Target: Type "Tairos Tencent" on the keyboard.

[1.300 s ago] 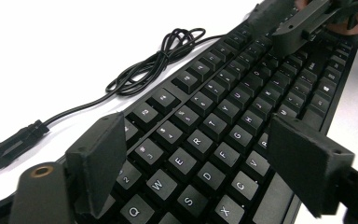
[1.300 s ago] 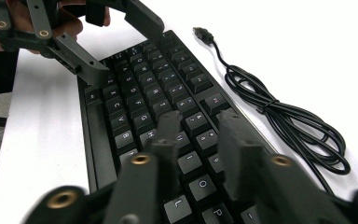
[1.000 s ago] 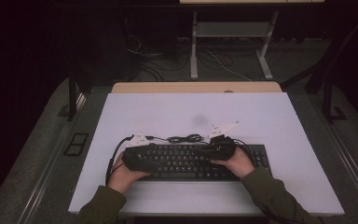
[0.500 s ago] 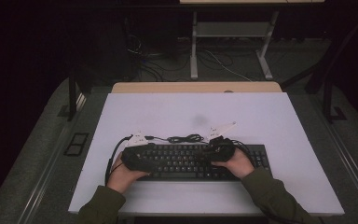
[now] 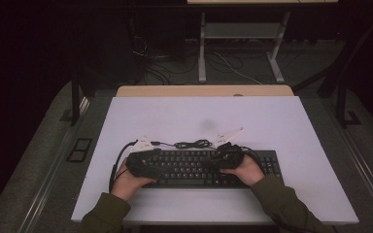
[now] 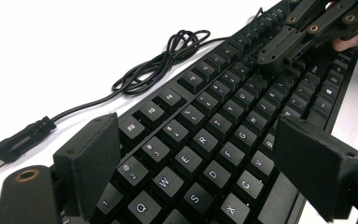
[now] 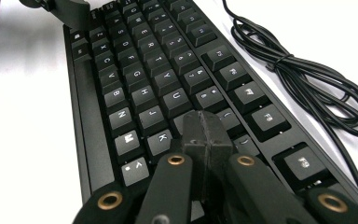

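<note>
The black keyboard [image 5: 201,167] lies near the front edge of the worktop. The right gripper [image 7: 207,128] has its jaws pressed together to poke one key. The left gripper [image 6: 205,161] waits above with jaws apart.

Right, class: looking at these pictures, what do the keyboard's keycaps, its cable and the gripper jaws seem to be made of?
The keycaps look like matt black plastic with pale printed legends and a soft sheen on their edges. The cable seems rubber- or vinyl-sheathed: smooth, glossy, bending into loose coils. The left gripper jaws look like moulded or printed black plastic, dull and faintly grainy; the brassy rings at the pivots suggest metal.
</note>
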Tool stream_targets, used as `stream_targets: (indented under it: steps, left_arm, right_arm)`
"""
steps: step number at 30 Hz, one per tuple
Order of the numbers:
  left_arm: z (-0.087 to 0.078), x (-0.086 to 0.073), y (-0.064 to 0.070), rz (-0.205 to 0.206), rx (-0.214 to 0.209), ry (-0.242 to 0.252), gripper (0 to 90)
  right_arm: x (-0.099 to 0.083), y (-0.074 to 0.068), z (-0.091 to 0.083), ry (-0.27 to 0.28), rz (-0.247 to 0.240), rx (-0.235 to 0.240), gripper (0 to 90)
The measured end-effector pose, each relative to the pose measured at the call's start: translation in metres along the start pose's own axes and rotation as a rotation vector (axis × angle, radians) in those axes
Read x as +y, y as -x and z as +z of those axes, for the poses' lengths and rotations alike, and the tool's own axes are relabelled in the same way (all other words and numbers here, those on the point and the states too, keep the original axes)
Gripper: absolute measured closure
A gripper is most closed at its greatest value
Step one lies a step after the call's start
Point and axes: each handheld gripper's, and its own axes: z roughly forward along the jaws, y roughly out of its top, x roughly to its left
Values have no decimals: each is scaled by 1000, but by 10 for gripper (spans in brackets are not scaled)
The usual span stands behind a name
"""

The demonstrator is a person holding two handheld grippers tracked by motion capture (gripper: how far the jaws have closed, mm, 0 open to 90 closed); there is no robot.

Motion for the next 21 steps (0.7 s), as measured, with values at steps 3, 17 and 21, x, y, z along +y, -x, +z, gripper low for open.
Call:
stream_targets:
  steps: [3, 17, 21]
  left_arm:
    - [0, 0, 0, 1, 0, -2, 144]
    - [-1, 1, 0, 3, 2, -1, 144]
    - [-1, 0, 0, 7, 3, -4, 144]
  right_arm:
    - [0, -1, 1, -16, -4, -15, 897]
    - [1, -1, 2, -22, 3, -26, 897]
    - [3, -2, 0, -15, 3, -31, 897]
